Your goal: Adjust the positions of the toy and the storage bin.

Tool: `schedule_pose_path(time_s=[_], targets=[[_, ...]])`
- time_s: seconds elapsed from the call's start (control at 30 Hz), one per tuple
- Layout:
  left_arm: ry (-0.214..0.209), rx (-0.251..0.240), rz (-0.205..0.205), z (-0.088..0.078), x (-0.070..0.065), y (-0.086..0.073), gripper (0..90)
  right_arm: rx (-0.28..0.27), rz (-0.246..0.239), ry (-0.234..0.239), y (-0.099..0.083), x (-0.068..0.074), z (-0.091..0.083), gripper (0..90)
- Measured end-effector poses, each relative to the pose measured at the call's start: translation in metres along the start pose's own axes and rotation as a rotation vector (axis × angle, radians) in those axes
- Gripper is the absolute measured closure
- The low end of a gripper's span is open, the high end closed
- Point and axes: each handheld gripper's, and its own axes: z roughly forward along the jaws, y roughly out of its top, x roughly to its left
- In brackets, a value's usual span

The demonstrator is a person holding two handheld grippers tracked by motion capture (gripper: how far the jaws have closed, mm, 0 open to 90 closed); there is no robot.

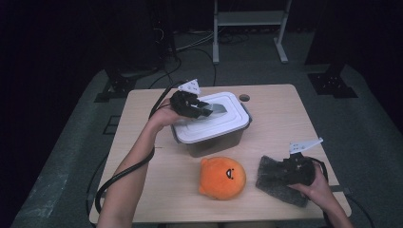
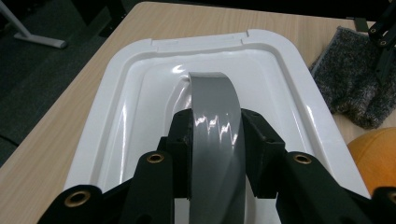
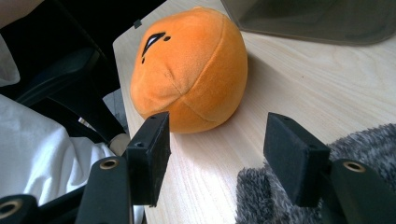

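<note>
The grey handle (image 2: 215, 116) on the white lid (image 2: 140, 84) is clamped between the jaws of the left gripper (image 2: 217, 140); in the left gripper view the pads are seen pressed against both edges of the arched strap, approx. at mid-lid. The lid is seated on a grey-walled storage box (image 1: 216, 142), placed at the table's far-centre, slightly left of the middle in the high view. The left gripper (image 1: 197, 108) is seen there over the lid's near-left part, w/ the forearm reaching in from bottom left and its cable trailing along the arm.

In front of the box, toward the person, an orange plush toy (image 1: 222, 177) is laid on the wooden table (image 1: 285, 118), w/ its black stitched face turned up. Just beside it, to the right, a dark grey fuzzy cloth (image 1: 273, 178) is spread on the tabletop.

The right gripper (image 3: 215, 158) is held over the cloth's edge, jaws apart, nothing between the pads; bare wood and the plush toy (image 3: 191, 70) are seen through the gap. The fuzzy cloth (image 3: 355, 144) is seen under and behind the right-hand jaw in that view; contact w/ it can't be told. In the high view the right gripper (image 1: 297, 170) is seen at the table's near-right, partly over the cloth.

A round cable hole (image 1: 244, 98) is cut in the tabletop beyond the box.
</note>
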Motion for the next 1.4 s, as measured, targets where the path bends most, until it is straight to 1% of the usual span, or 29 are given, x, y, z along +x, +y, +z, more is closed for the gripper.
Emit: schedule_pose_path(time_s=[0.17, 0.5, 0.57, 0.6, 0.67, 0.83, 0.9, 1.0, 1.03, 1.1, 1.13, 1.23, 1.3, 1.4], targets=[[0.007, -0.002, 0.01, -0.01, -0.003, 0.0, 66.7, 0.0, -0.001, -0.001, 0.0, 0.0, 0.0, 39.9], [0.023, -0.03, 0.014, -0.034, -0.013, -0.005, 66.7, -0.005, 0.001, -0.002, 0.001, 0.0, 0.0, 39.8], [0.023, -0.035, 0.015, -0.036, -0.014, -0.005, 66.7, -0.008, 0.002, -0.003, 0.001, 0.0, 0.0, 39.8], [0.026, -0.042, 0.013, -0.041, -0.016, -0.008, 66.7, -0.008, 0.002, -0.003, 0.001, 0.0, 0.0, 39.8], [0.031, -0.042, 0.018, -0.047, -0.018, -0.01, 66.7, -0.006, 0.001, -0.005, 0.001, -0.001, 0.0, 39.9], [0.049, -0.051, 0.011, -0.062, -0.024, -0.019, 66.7, -0.005, 0.003, -0.006, 0.001, 0.0, 0.0, 39.8], [0.057, -0.055, 0.005, -0.069, -0.027, -0.023, 66.7, -0.004, 0.002, -0.008, 0.001, -0.001, 0.0, 39.8], [0.05, -0.075, -0.009, -0.077, -0.029, -0.027, 66.7, -0.004, 0.004, -0.009, 0.001, -0.001, 0.0, 39.8], [0.053, -0.076, -0.006, -0.08, -0.03, -0.029, 66.7, -0.003, 0.004, -0.009, 0.001, -0.001, 0.0, 39.9], [0.064, -0.08, -0.014, -0.086, -0.032, -0.032, 66.7, -0.003, 0.004, -0.009, 0.001, -0.001, 0.0, 39.8], [0.067, -0.076, -0.012, -0.088, -0.032, -0.032, 66.7, -0.002, 0.007, -0.008, 0.001, -0.001, 0.0, 39.8], [0.079, -0.086, -0.024, -0.096, -0.035, -0.036, 66.7, -0.002, 0.009, -0.008, 0.001, -0.001, 0.001, 39.8], [0.083, -0.084, -0.022, -0.098, -0.035, -0.037, 66.7, -0.001, 0.01, -0.008, 0.001, -0.001, 0.001, 39.8], [0.096, -0.082, -0.026, -0.107, -0.038, -0.043, 66.7, 0.003, 0.008, -0.007, 0.001, -0.001, 0.002, 39.8]])
